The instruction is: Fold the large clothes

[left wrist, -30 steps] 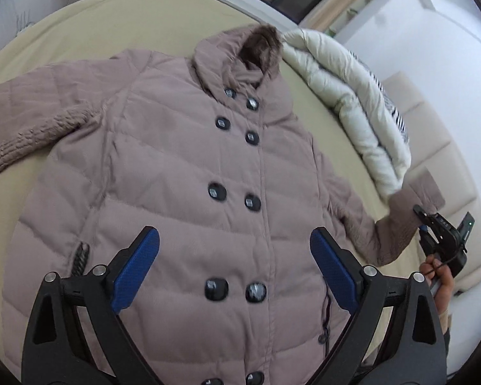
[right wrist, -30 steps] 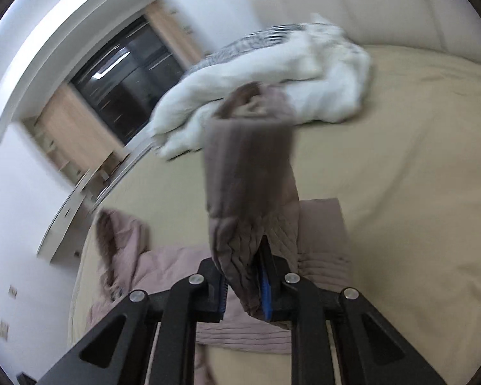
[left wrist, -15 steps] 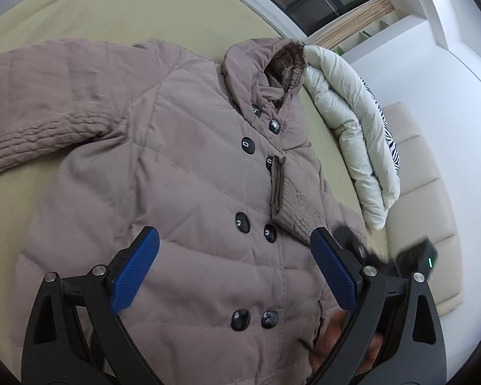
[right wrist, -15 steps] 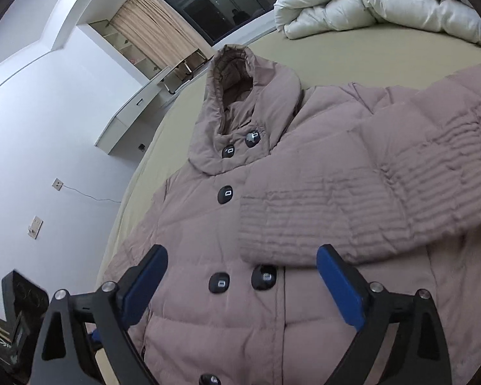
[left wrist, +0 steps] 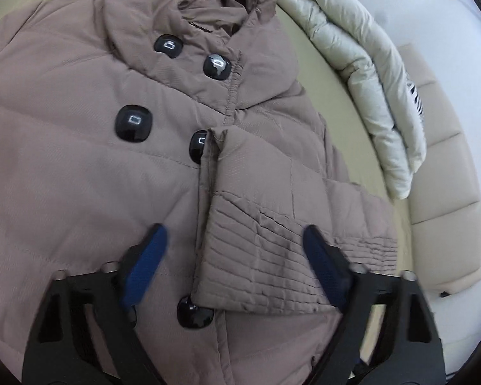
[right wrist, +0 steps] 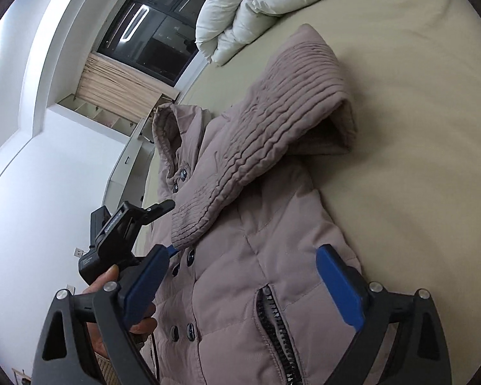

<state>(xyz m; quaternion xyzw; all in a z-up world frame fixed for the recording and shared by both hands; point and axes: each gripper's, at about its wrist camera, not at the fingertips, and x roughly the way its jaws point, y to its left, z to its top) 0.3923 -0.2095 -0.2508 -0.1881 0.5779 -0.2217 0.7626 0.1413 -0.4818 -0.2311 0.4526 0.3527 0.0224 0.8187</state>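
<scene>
Now, from the left wrist, the left tool [left wrist: 232, 269], jaws just narrowed yet gripping nothing, has dropped close over the coat [left wrist: 80, 166] on the bed [left wrist: 333, 96], its folded sleeve [left wrist: 272, 256] half-hiding a button [left wrist: 198, 150], while from the right wrist the right tool [right wrist: 240, 292], wide and empty, has released that sleeve beside the duvet [right wrist: 272, 3].

Left wrist view is looking steeply down, close over the coat [left wrist: 80, 166]; right wrist view is looking shallower along it from the hem. Both are sharing the folded sleeve [right wrist: 272, 134].

One coat [left wrist: 80, 166] (five buttons showing), one duvet [left wrist: 362, 73], two hand-held grippers.
</scene>
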